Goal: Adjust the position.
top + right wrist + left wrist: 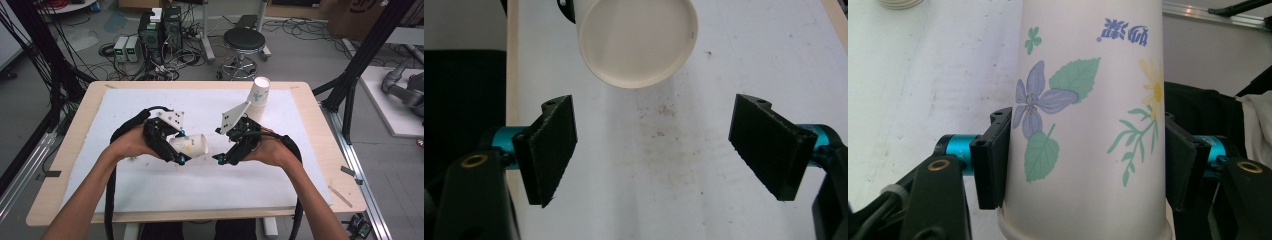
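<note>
The left gripper (181, 159) is clamped on a paper cup (190, 145), its two pads pressing the cup's opposite walls close to the rolled rim (the left gripper view shows both pads flat against the paper). In the high view the cup lies on its side above the white mat (200, 185), with its long axis running across the table towards the person's right, so that its mouth or base end points at the right gripper (220, 158). The right gripper stands just beside that end, apart from it, with its jaws spread wide and nothing between them; in the right gripper view the cup's round end (638, 40) sits ahead of the jaws and slightly towards the left pad. The right hand is therefore the free hand nearest the cup, and its likely move is straight along the cup's axis.

A stack of similar cups (258, 98) stands upside down at the far side of the mat, well apart from both hands.

The held cup carries printed flowers and leaves in violet, green and yellow. Two blue characters are printed near its narrow end; they appear inverted and cannot be read.
</note>
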`<state>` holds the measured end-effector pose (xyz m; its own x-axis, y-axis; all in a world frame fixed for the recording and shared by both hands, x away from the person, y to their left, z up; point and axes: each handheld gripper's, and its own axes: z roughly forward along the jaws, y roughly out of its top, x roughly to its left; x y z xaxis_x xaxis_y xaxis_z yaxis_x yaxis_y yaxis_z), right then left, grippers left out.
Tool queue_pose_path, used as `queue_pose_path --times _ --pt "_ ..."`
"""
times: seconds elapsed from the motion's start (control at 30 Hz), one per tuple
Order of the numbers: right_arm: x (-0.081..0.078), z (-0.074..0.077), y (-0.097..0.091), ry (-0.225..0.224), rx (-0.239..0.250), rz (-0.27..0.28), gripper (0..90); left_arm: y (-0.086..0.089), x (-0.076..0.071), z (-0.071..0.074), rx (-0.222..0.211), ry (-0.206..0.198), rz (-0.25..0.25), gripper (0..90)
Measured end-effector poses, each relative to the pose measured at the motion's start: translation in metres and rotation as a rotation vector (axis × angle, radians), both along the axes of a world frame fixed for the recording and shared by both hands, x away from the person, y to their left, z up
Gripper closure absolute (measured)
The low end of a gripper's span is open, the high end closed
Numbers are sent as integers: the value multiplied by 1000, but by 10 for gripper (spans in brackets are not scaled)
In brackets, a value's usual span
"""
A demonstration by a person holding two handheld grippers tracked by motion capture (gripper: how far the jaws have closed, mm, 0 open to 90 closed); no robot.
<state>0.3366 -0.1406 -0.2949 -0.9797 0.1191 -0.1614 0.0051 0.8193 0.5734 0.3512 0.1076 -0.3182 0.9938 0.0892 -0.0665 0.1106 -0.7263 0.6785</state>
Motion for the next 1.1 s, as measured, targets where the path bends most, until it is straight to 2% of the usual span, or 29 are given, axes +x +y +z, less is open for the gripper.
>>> queue_pose_path --times 0.03,0.2,0.43,0.63,0.73,0.77,0.83,0.97,1.0,1.1 --pt "0 0 1 -4 -15 4 196 -1 1 1 21 -7 -8 335" --pt "0 2 5 -7 -39 10 196 -4 1 -1 37 -3 -1 335" --pt "2 -5 14 11 -87 30 196 -16 1 -2 62 -3 -12 335" --pt "4 -5 20 6 -65 58 196 -21 1 -4 69 0 -16 335" --pt "4 -5 21 7 -67 55 199 -22 1 -4 70 1 -16 335" --pt "4 -5 22 12 -68 65 230 -22 2 -4 81 -4 -23 335" --pt "4 -5 23 20 -66 69 231 -22 1 -5 71 4 -11 335" --pt "4 -5 25 26 -63 69 235 -22 3 -4 86 -6 -24 335" --pt "4 -5 25 27 -63 68 235 -23 2 -5 74 3 -17 335" --pt "5 -6 27 32 -61 75 273 -24 1 -6 75 8 -18 335"
